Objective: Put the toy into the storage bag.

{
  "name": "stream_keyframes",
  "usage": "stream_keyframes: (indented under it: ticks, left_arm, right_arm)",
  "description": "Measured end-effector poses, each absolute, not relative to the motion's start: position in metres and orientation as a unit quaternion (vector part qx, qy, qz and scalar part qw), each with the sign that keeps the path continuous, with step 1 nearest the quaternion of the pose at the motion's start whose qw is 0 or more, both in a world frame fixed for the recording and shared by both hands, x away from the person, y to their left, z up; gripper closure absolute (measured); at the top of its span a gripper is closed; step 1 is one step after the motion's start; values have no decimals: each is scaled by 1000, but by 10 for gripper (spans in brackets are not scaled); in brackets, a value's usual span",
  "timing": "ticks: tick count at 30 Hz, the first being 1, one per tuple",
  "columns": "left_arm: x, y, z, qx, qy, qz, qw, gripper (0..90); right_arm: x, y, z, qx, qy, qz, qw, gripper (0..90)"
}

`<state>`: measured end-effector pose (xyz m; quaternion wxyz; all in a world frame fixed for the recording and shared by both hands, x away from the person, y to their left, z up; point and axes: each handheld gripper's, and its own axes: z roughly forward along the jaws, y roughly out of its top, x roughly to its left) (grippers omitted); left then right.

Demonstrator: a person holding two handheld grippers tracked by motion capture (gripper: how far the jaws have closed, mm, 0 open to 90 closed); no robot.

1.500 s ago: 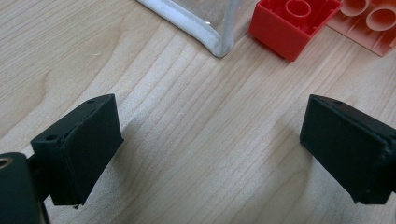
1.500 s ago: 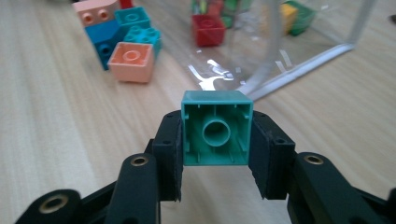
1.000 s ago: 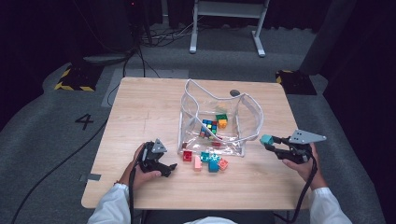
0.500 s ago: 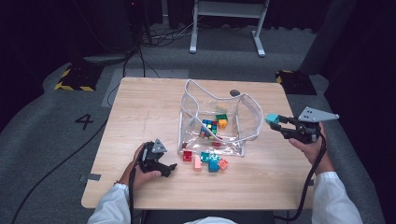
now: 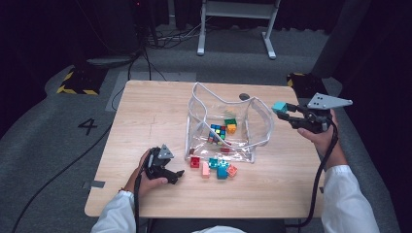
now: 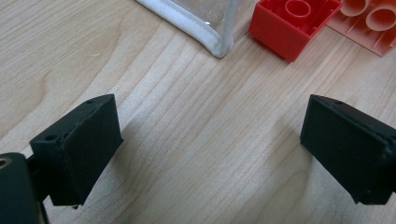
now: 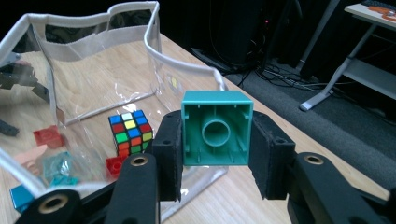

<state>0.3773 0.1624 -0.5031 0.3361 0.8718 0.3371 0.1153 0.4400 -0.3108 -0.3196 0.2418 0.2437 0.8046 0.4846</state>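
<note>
Teal toy brick [image 7: 217,128] sits clamped between the right gripper's [image 7: 215,154] jaws, hollow underside facing the camera, above the table [image 5: 145,116], at three o'clock from the clear pouch [image 5: 252,121]. Left gripper's [image 6: 210,140] jaws gape empty.

A clear pouch [image 5: 228,127] stands at the middle of the tabletop [image 5: 145,111], with a puzzle cube [image 5: 217,132] and some bricks inside. More toy bricks [image 5: 216,167] lie on the tabletop just before the pouch. A block [image 5: 279,107] is above the pouch's right edge.
</note>
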Motion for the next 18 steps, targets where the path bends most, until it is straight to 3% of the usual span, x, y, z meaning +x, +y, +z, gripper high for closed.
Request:
stream_keyframes:
  ticks: [18]
  left_arm:
    - [377, 162, -503, 872, 337, 115, 336, 53]
  right_arm:
    - [465, -235, -315, 169, 856, 445, 202, 593]
